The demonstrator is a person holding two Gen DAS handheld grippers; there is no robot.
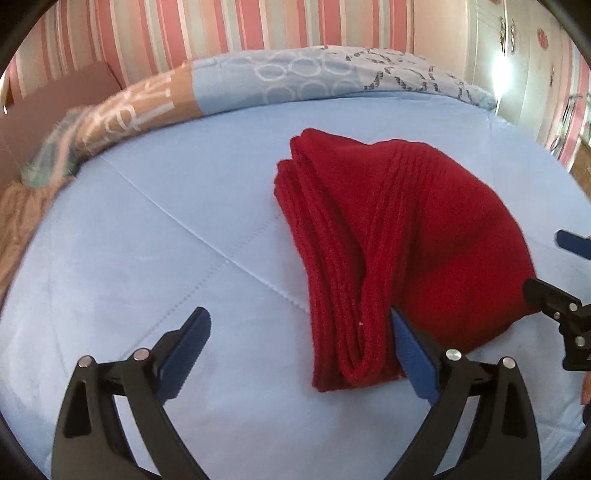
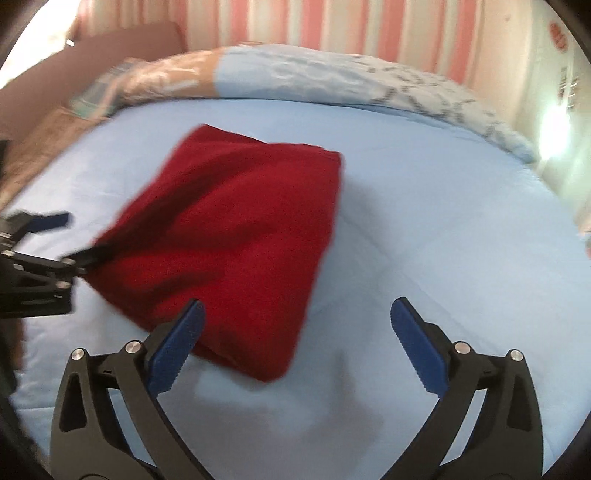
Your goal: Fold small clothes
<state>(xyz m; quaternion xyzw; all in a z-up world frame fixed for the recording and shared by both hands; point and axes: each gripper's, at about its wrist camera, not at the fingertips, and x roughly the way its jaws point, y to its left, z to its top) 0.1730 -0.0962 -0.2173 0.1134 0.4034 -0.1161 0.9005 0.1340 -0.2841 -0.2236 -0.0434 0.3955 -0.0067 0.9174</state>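
Note:
A red knitted garment (image 1: 399, 236) lies folded in layers on the light blue bed sheet (image 1: 147, 240). My left gripper (image 1: 299, 325) is open, its right pad (image 1: 410, 354) touching the garment's near folded edge, its left pad on bare sheet. In the right wrist view the same garment (image 2: 236, 236) lies left of centre. My right gripper (image 2: 295, 317) is open, its left pad (image 2: 173, 354) at the garment's near edge. The left gripper shows in the right wrist view (image 2: 70, 240) at the garment's left corner.
A patterned blue and brown duvet (image 1: 280, 77) is bunched along the far side of the bed. A pink striped wall (image 1: 221, 29) rises behind it. A brown board (image 1: 55, 107) stands at far left. Bare sheet (image 2: 443, 229) lies right of the garment.

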